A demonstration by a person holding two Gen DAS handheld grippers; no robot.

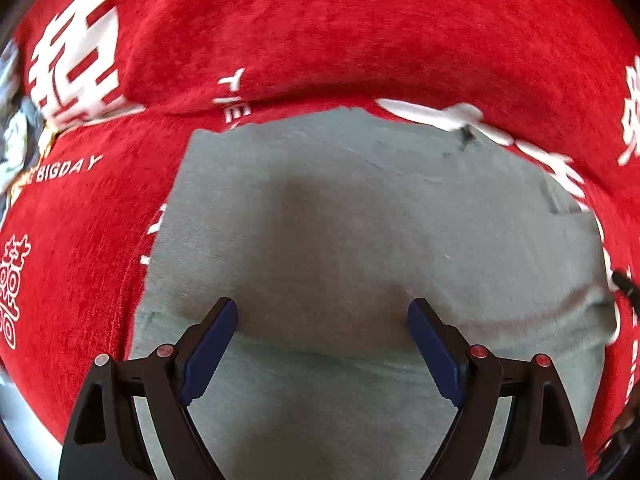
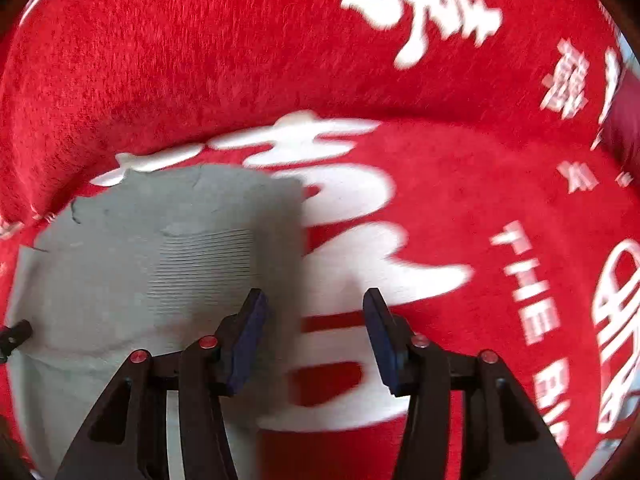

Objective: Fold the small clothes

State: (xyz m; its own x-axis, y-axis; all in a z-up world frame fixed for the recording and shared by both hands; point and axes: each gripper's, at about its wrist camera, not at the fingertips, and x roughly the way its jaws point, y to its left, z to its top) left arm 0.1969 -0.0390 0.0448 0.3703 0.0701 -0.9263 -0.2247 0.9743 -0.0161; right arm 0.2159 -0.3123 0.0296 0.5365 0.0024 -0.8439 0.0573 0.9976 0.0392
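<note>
A small grey garment [image 1: 360,220] lies flat on a red cloth with white lettering [image 1: 320,40]. My left gripper [image 1: 323,316] is open and empty, hovering over the garment's near middle. In the right wrist view the same grey garment [image 2: 160,260] lies at the left, with a ribbed patch showing. My right gripper [image 2: 316,304] is open and empty, just past the garment's right edge, over the white print on the red cloth [image 2: 480,160]. The tip of the other gripper shows at the left edge [image 2: 14,336].
The red cloth rises in a fold or cushion behind the garment [image 1: 360,80]. A pale floor or surface and some clutter show at the far left edge [image 1: 12,128]. A dark red object sits at the far right [image 2: 624,120].
</note>
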